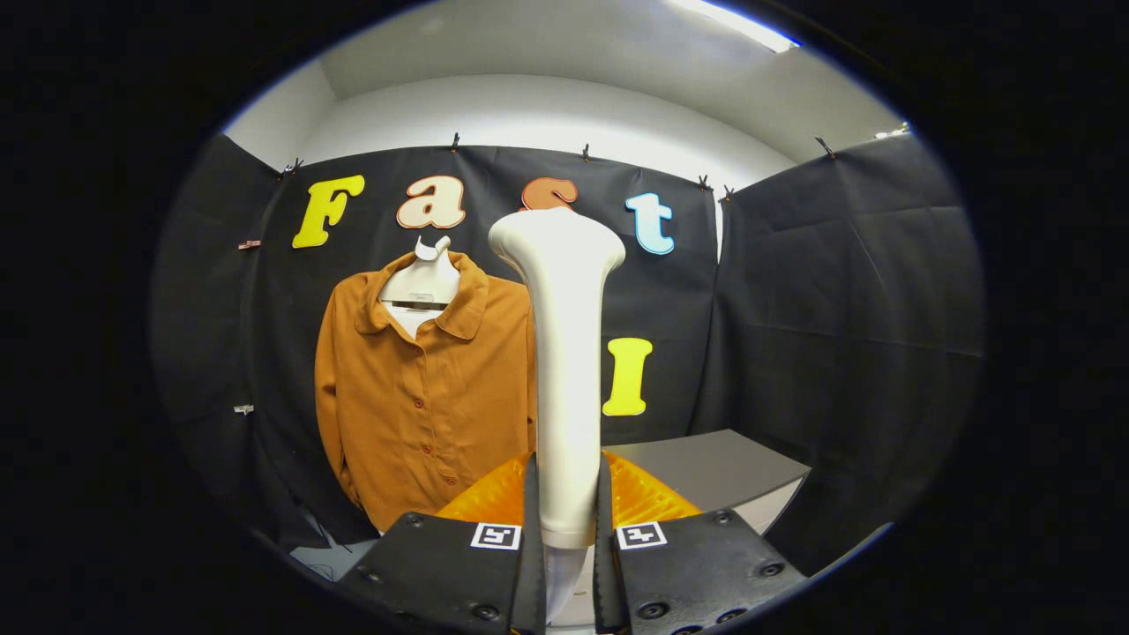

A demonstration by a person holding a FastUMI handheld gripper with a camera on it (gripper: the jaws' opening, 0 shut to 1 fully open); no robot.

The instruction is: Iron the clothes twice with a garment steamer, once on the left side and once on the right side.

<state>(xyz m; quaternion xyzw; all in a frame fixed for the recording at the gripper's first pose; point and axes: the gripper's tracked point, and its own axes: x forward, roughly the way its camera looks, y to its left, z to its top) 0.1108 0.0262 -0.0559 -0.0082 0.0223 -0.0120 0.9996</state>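
A white garment steamer [564, 353] stands upright between my fingers, its flared head at the top. My gripper [564, 520] is shut on its handle, both fingers pressing its sides. An orange button-up shirt [423, 397] hangs on a white hanger [423, 278] against the black cloth wall, beyond the steamer and to its left. The steamer's body hides the shirt's right edge. The steamer head is apart from the shirt, nearer to me.
A grey table [714, 467] stands to the right, behind the steamer, against the black wall. Something orange and ribbed [644, 498] shows just behind the fingers, low on both sides of the handle.
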